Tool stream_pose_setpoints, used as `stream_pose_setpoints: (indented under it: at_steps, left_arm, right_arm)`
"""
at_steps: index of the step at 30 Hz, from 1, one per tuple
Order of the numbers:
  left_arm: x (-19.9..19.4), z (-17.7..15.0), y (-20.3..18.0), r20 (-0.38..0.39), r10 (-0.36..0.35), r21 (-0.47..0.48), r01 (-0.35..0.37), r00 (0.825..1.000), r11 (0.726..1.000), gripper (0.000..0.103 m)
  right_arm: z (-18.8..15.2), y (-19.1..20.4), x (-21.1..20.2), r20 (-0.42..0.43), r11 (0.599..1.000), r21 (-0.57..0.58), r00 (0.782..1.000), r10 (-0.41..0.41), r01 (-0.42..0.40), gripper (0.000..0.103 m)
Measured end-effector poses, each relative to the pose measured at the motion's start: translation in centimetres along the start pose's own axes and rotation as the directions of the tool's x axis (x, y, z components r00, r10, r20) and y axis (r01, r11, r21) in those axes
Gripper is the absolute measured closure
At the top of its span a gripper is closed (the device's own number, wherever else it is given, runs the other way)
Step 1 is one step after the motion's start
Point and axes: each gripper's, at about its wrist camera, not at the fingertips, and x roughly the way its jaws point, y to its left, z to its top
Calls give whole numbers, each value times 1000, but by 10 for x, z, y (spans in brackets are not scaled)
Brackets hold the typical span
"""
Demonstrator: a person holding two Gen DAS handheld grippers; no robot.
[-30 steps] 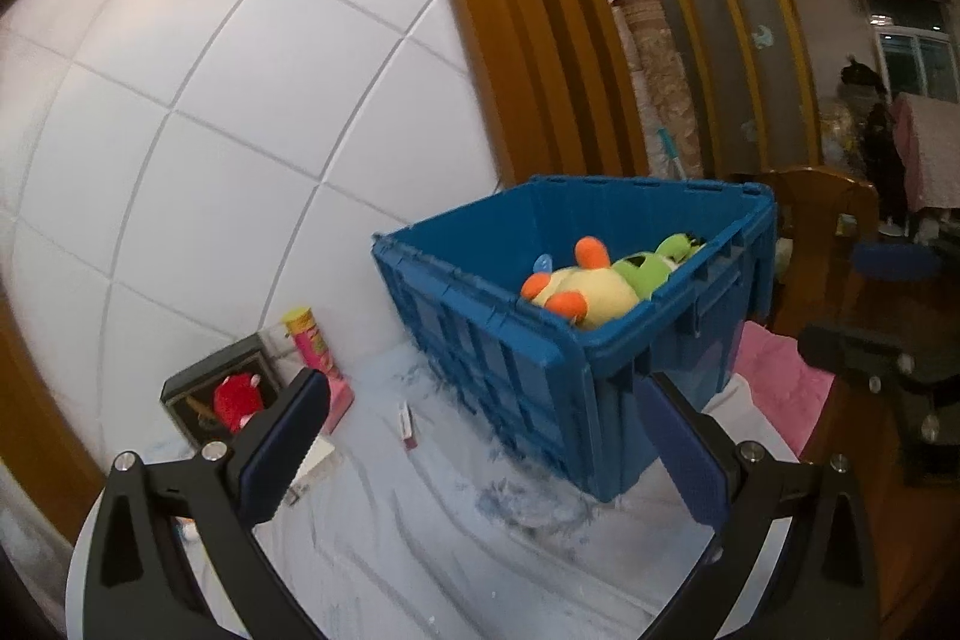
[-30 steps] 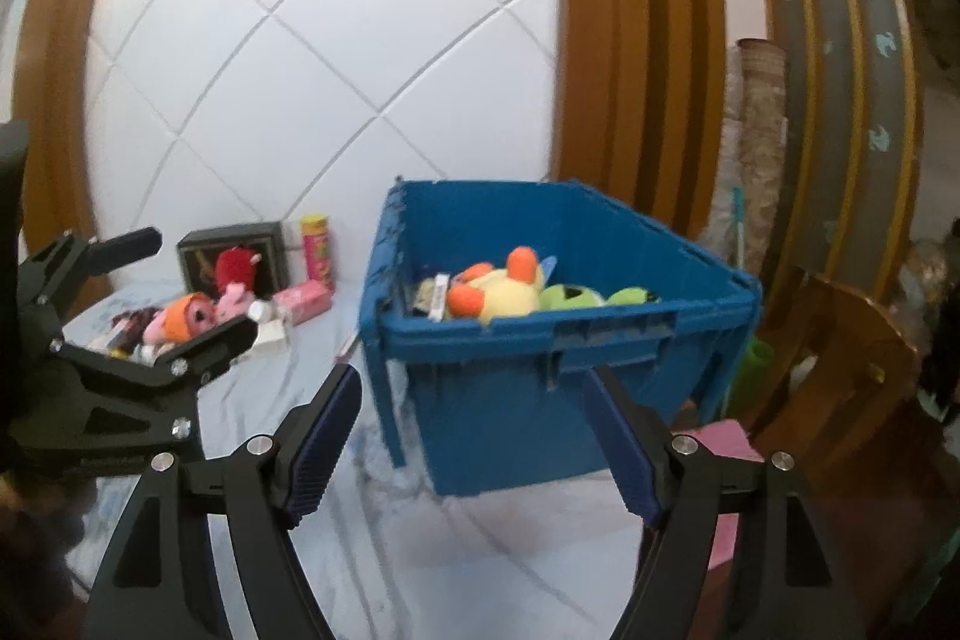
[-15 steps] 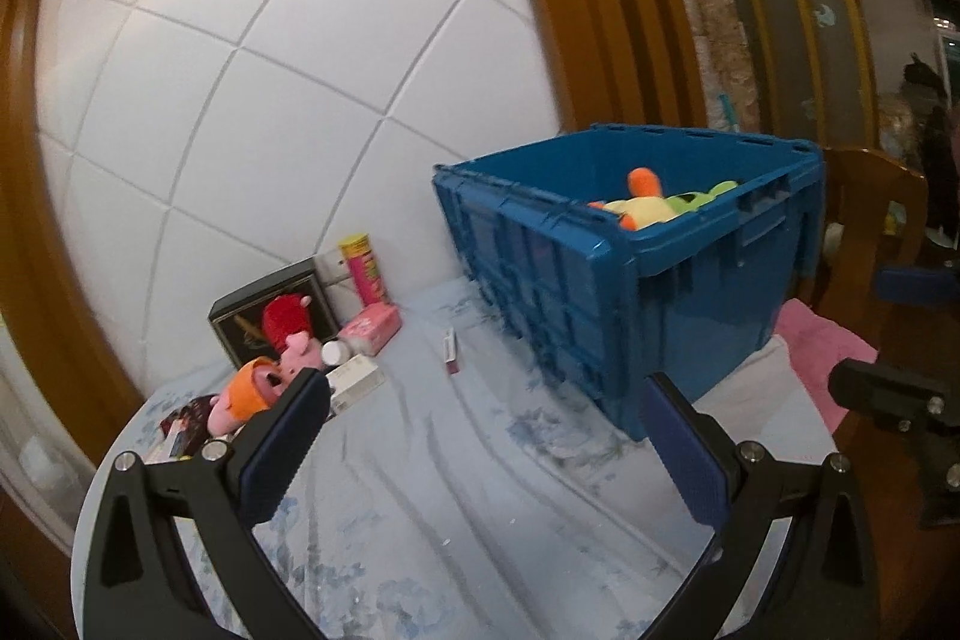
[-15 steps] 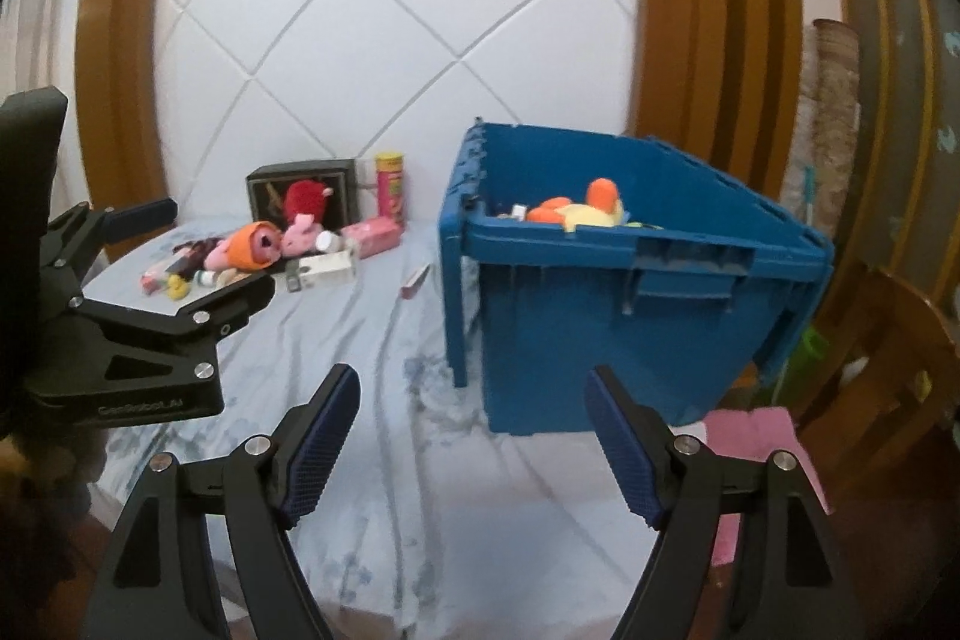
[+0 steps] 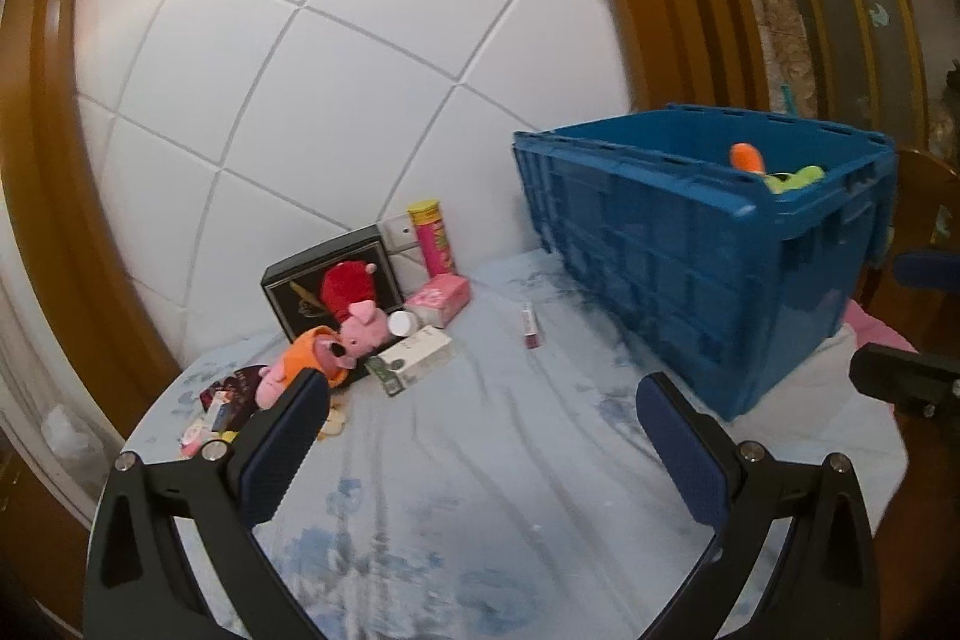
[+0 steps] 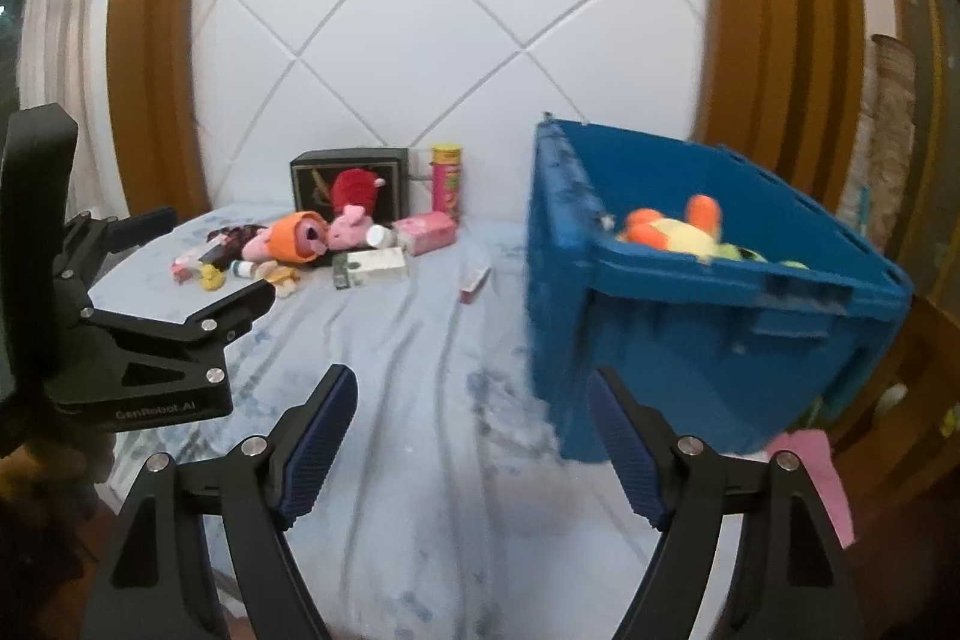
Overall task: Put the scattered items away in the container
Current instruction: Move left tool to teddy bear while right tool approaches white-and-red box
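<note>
Two grippers, both with jaws spread wide and nothing between the blue pads: the left gripper (image 5: 480, 436) and the right gripper (image 6: 471, 436), each hovering over the pale cloth (image 5: 480, 490) covering the table. One blue crate (image 5: 690, 256), open-topped, stands ahead and to the right of both grippers, its near corner just beyond the right finger of each. Inside it, one yellow plush (image 6: 684, 229) with orange parts, and a green piece (image 5: 795, 178) next to it, are seen over the rim; the rest of the contents are hidden. The scattered items lie in one cluster ahead and to the left of both grippers, by the white tiled wall (image 5: 336, 58): one black box (image 5: 300, 292) standing upright; one red plush (image 5: 345, 283) leaning against it; one pink pig (image 5: 366, 328) in front of that; one orange toy (image 5: 306, 355) touching the pig; one pink can (image 5: 435, 244) with a yellow lid, upright; one pink carton (image 5: 438, 298) at the can's foot; one white carton (image 5: 420, 355) lying flat; one white cap (image 5: 401, 322) between pig and carton. Further left, a heap of small packets (image 5: 219, 406), too small to count. One slim pink tube (image 5: 529, 325) lies alone, between the cluster and the crate, straight ahead of the left gripper. One pink cloth (image 6: 810, 478) shows to the right of the crate.
</note>
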Motion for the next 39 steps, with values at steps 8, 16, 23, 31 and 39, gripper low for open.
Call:
stream_pose_setpoints:
  at_steps: [8, 16, 23, 31, 39]
  left_arm:
    - [42, -3, 75, -23, 17, 10, -17, 1000, 1000, 0]
    - [87, -33, 134, -84, 41, 15, -40, 996, 999, 0]
    - [137, -60, 157, -158, 82, -7, -84, 984, 996, 0]
    - [182, -72, 172, -169, 161, -29, -168, 972, 985, 0]
    - [220, -83, 202, -180, 137, -65, -150, 974, 986, 0]
  right_arm:
    - [38, 58, 57, -12, 1000, 1, 1000, 12, -12, 23]
    - [48, 105, 113, -46, 1000, 25, 999, 16, -14, 23]
    - [54, 114, 174, -96, 999, 18, 994, 50, -49, 23]
    - [83, 121, 265, -118, 986, -84, 984, 135, -145, 15]
    - [105, 160, 366, -178, 969, -181, 974, 139, -171, 4]
